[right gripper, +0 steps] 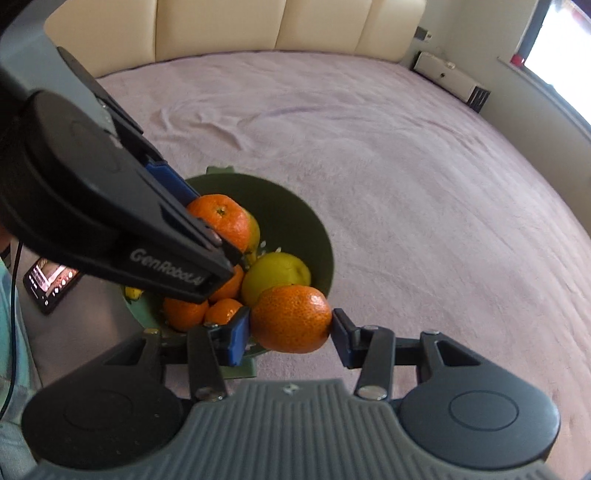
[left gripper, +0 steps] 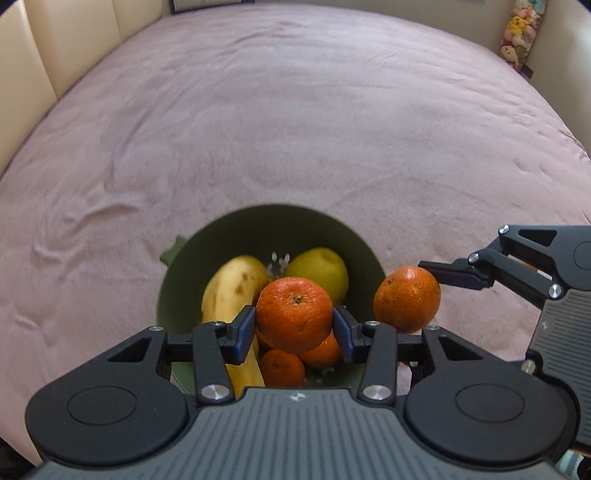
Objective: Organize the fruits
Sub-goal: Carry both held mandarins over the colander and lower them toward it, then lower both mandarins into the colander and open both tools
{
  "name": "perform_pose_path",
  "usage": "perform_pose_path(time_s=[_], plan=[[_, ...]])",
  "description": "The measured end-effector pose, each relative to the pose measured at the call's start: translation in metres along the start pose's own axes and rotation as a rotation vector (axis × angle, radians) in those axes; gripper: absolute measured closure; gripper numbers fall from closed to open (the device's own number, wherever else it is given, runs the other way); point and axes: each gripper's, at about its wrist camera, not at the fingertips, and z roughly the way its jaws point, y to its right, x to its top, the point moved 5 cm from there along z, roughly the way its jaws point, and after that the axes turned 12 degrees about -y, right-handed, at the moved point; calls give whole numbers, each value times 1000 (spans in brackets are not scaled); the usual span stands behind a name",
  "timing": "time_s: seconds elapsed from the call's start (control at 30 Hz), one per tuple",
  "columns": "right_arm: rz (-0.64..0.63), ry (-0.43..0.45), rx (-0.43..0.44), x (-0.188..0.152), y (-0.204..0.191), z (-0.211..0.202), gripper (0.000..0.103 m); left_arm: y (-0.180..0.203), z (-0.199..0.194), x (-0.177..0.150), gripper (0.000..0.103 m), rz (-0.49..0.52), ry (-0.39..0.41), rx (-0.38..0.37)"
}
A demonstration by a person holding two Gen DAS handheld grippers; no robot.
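A green bowl (left gripper: 258,225) (right gripper: 310,221) stands on the pink blanket and holds a banana (left gripper: 229,288), a yellow-green fruit (left gripper: 325,269) (right gripper: 273,273) and several tangerines (left gripper: 282,367) (right gripper: 184,314). My left gripper (left gripper: 294,325) is shut on a tangerine (left gripper: 294,314) (right gripper: 221,218) just above the bowl's contents. Over the bowl's right rim my right gripper (right gripper: 291,328) (left gripper: 428,295) is shut on another tangerine (right gripper: 291,317) (left gripper: 406,299), its blue pads pressing on both sides.
The pink blanket (left gripper: 295,129) covers a wide bed, with a cream padded headboard (right gripper: 258,29) behind. A phone (right gripper: 48,284) lies at the left edge near a person's sleeve. Soft toys (left gripper: 521,33) hang at the far right corner. A white box (right gripper: 447,74) sits by the wall.
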Motion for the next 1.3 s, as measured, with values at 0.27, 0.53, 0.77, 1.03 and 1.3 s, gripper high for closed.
perform_pose_path(time_s=[0.27, 0.53, 0.77, 1.03, 1.3], plan=[[-51, -49, 77, 8, 0, 19, 58, -4, 21, -5, 52, -34, -77, -8], [-132, -78, 92, 16, -1, 32, 58, -10, 32, -3, 52, -122, -100, -67], [-207, -113, 84, 16, -9, 44, 59, -7, 45, -3, 52, -148, -135, -78], [-185, -114, 102, 14, -9, 46, 58, -7, 45, -5, 51, -142, -132, -55], [-174, -90, 101, 12, -8, 38, 53, -7, 41, -5, 41, -155, -122, -67]])
